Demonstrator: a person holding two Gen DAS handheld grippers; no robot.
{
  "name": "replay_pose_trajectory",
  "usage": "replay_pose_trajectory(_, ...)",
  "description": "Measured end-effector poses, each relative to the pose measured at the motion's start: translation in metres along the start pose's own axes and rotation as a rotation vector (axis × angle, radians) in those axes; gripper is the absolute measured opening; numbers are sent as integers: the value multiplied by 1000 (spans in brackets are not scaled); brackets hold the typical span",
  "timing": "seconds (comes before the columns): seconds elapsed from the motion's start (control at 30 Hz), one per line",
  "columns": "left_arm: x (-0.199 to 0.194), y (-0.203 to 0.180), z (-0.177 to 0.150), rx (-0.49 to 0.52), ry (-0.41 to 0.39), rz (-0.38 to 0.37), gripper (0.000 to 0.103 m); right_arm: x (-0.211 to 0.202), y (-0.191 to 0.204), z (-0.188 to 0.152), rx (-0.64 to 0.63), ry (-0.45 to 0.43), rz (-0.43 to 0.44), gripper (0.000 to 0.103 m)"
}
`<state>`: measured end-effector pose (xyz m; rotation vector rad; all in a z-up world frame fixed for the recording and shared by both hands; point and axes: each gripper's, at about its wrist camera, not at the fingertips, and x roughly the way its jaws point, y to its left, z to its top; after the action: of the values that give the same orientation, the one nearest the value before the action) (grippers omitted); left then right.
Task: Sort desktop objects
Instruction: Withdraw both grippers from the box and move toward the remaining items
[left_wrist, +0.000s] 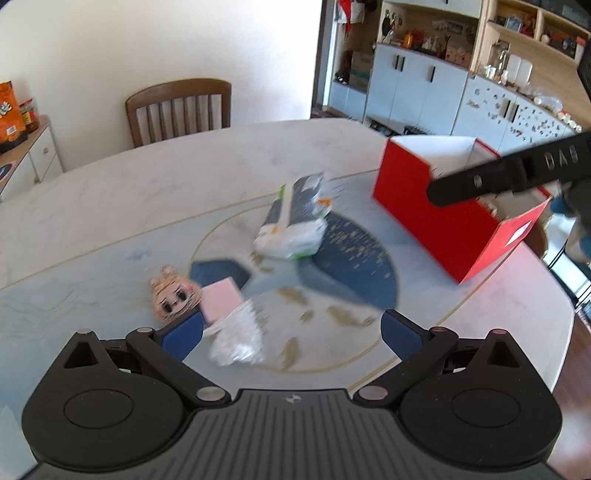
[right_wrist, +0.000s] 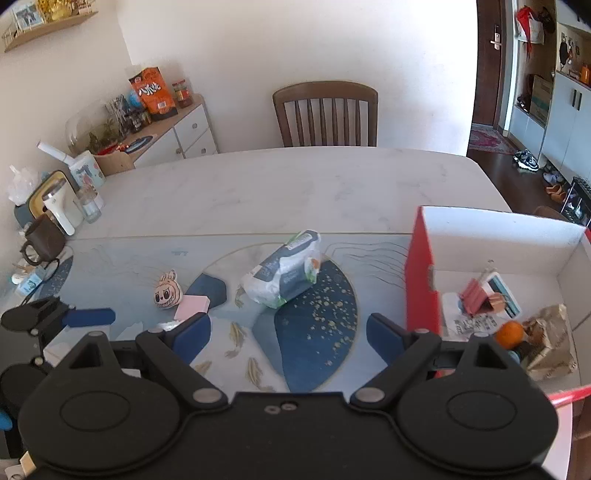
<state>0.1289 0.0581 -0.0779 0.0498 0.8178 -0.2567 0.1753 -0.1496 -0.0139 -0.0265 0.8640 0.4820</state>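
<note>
A red box (left_wrist: 439, 218) with a white inside stands at the right of the table; in the right wrist view (right_wrist: 421, 280) it holds several small items, among them an orange ball (right_wrist: 510, 334). A tissue pack (left_wrist: 295, 218) (right_wrist: 282, 275) lies mid-table. A cartoon-face toy (left_wrist: 171, 297) (right_wrist: 167, 293), a pink block (left_wrist: 221, 301) (right_wrist: 192, 307) and a clear wrapper (left_wrist: 236, 339) lie nearer. My left gripper (left_wrist: 291, 334) is open and empty, just behind the wrapper. My right gripper (right_wrist: 288, 334) is open and empty beside the box.
A wooden chair (right_wrist: 325, 114) stands at the far edge. Cups and a kettle (right_wrist: 59, 214) crowd the table's left end. A sideboard (right_wrist: 166, 129) stands at the wall. The right gripper's arm (left_wrist: 509, 173) reaches over the box.
</note>
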Motion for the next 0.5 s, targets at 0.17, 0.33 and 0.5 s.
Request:
replay_pose_trajectory(0.17,10,15,-12,-14,22,23,103,22,10,5,-10,21,-16,91)
replay_pose_trajectory(0.33,24,24,-18,-28,35,48,103,47,18,13,-12,47,-36,91)
replay_pose_trajectory(0.5,39,26,-25,-15,51,64,103,71,23,21,-30,54,-52,91)
